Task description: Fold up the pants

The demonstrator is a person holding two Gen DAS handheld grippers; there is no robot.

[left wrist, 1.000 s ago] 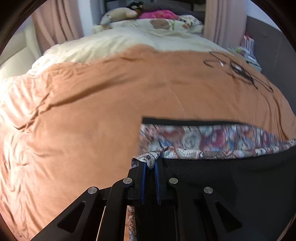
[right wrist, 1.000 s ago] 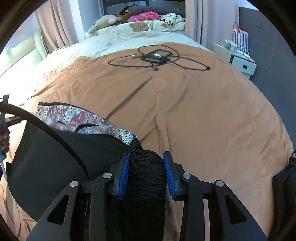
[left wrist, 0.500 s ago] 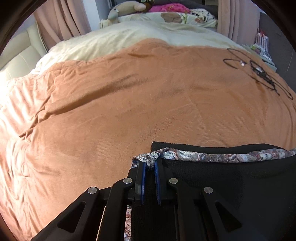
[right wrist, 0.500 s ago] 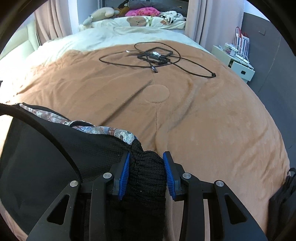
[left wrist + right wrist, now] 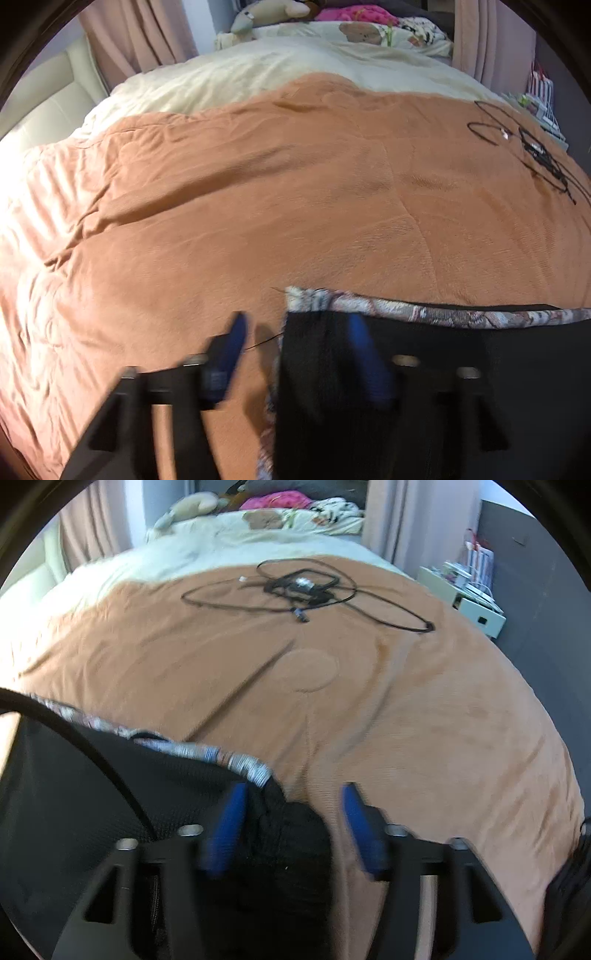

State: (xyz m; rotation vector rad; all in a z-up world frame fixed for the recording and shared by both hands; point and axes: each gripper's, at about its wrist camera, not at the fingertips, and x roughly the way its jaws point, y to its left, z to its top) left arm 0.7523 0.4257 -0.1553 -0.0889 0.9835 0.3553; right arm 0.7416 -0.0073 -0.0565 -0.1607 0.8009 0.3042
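Both grippers stand spread. The left gripper (image 5: 295,354) has its blue pads apart, one pad over bare blanket and the other over the black fabric, gripping nothing. The right gripper (image 5: 291,819) is also spread, with the bunched black corner of the pants (image 5: 110,794) lying between its pads; whether the left pad touches that cloth cannot be told through the blur.

The pants lie on the orange blanket (image 5: 258,206) of the bed, directly under and in front of both grippers. The black mesh-like layer lies on top, and a patterned strip in muted reds, greys and cream peeks out along the far edge, just ahead of the fingertips. In the left wrist view that edge runs off to the right of the gripper; in the right wrist view it runs off to the left.

The cloth looks light, soft and limp. It will likely sag and wrinkle when lifted, and the plush blanket may drag on it. The corners of the far edge, where black layer and patterned strip meet, seem the best places to pinch, taking both layers together so they do not slide apart.

Well ahead of the right gripper a tangle of black cable (image 5: 306,590) lies on the blanket, apart from the pants. No brand, label or readable writing shows anywhere.
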